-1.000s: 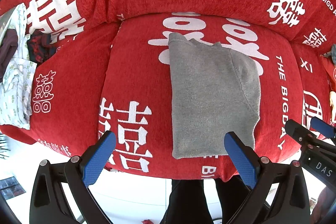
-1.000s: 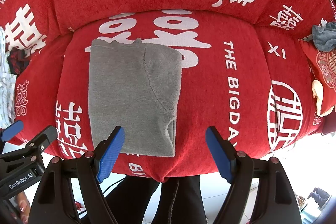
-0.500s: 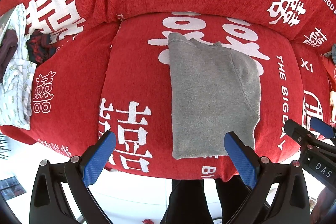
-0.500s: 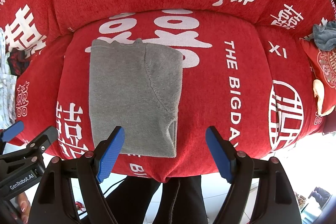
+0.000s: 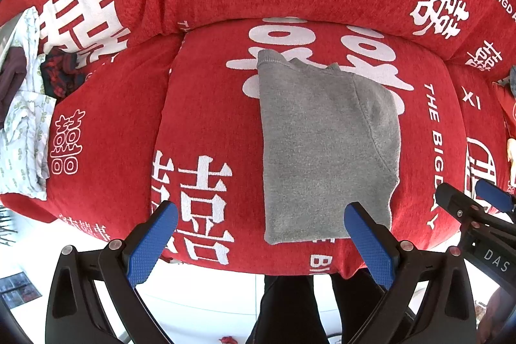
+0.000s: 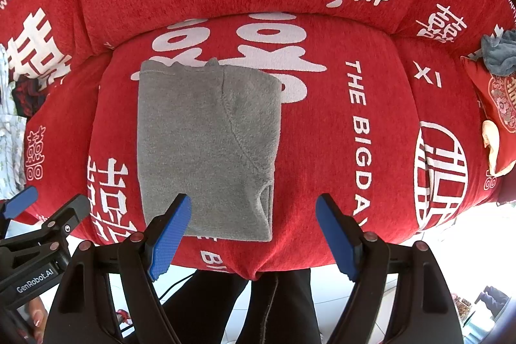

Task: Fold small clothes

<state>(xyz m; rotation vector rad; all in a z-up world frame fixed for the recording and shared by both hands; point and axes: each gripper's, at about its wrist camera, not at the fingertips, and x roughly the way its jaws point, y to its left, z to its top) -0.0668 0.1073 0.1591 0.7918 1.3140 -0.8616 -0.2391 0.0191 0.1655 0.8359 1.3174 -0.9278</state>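
Note:
A small grey sweatshirt (image 5: 325,147) lies folded into a tall rectangle on the middle seat cushion of a red sofa (image 5: 209,92); it also shows in the right wrist view (image 6: 206,144). My left gripper (image 5: 261,234) is open and empty, held above the cushion's front edge, its right finger over the sweatshirt's near hem. My right gripper (image 6: 251,224) is open and empty, near the sweatshirt's near right corner, its left finger over the hem. Neither touches the cloth.
A pile of unfolded clothes (image 5: 22,105), pale printed and dark ones, lies on the left seat. A red cushion (image 6: 496,105) and a blue-grey cloth (image 6: 498,54) lie at the right end. The person's dark legs (image 6: 258,305) stand before the sofa's front edge.

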